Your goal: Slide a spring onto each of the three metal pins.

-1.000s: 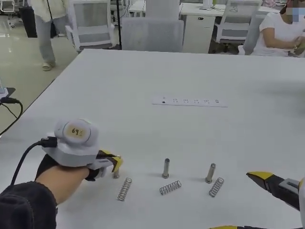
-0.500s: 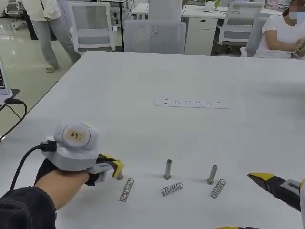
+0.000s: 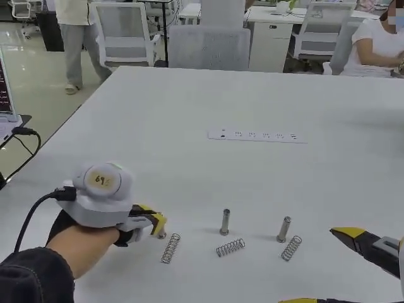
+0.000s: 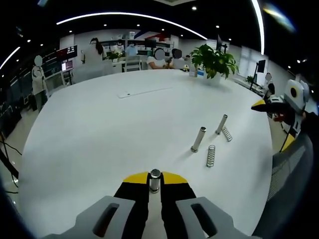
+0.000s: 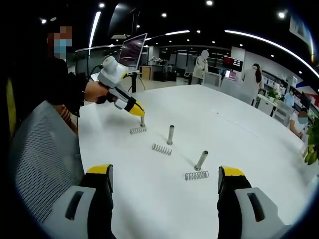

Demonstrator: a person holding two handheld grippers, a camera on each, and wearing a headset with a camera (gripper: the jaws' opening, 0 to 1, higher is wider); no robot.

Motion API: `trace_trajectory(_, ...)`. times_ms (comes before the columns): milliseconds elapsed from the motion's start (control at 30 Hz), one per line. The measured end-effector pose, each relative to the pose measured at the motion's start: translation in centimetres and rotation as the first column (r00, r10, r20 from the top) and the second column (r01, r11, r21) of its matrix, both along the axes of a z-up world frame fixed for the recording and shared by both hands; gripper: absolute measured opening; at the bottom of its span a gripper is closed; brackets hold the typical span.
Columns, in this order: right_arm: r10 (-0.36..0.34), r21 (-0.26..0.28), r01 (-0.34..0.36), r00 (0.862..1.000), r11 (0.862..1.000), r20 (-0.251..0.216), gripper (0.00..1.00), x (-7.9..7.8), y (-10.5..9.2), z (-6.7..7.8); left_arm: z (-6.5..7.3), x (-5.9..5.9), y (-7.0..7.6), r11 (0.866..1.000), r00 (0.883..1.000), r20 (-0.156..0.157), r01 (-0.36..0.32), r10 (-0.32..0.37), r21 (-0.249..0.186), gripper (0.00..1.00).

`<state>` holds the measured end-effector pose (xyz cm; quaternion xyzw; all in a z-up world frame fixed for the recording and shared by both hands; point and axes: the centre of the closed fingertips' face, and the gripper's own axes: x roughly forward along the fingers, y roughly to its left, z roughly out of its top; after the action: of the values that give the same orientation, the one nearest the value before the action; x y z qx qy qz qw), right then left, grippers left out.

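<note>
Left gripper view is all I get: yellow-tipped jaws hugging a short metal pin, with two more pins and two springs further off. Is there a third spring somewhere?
Observer: Yes. A third steel coil spring lies flat on the white table, just beside that short metal pin in the jaws.
Visitor: Is the other gripper carrying anything?
Observer: No. The yellow-tipped right gripper has its jaws wide apart with nothing between them.

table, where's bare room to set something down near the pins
Broad bare stretch between the power strip and the row of pins. Crowded nearer you: three springs lie before the pins, left gripper shut on the left pin.
</note>
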<state>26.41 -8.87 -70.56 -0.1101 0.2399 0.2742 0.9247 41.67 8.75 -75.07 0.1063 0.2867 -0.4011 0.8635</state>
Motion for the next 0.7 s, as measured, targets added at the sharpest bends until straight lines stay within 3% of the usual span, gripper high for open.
trace_trajectory(400,0.002,-0.001,-0.002,1.0,1.0,0.0,0.86,0.0,0.1,0.1,0.4,-0.1,-0.1,1.0,1.0,0.026,0.015,-0.015,-0.012,0.06)
trace_trajectory(700,0.003,-0.004,-0.003,1.0,1.0,0.0,0.86,-0.1,0.2,0.1,1.1,-0.7,0.1,0.999,0.999,0.045,0.016,-0.015,-0.036,0.17)
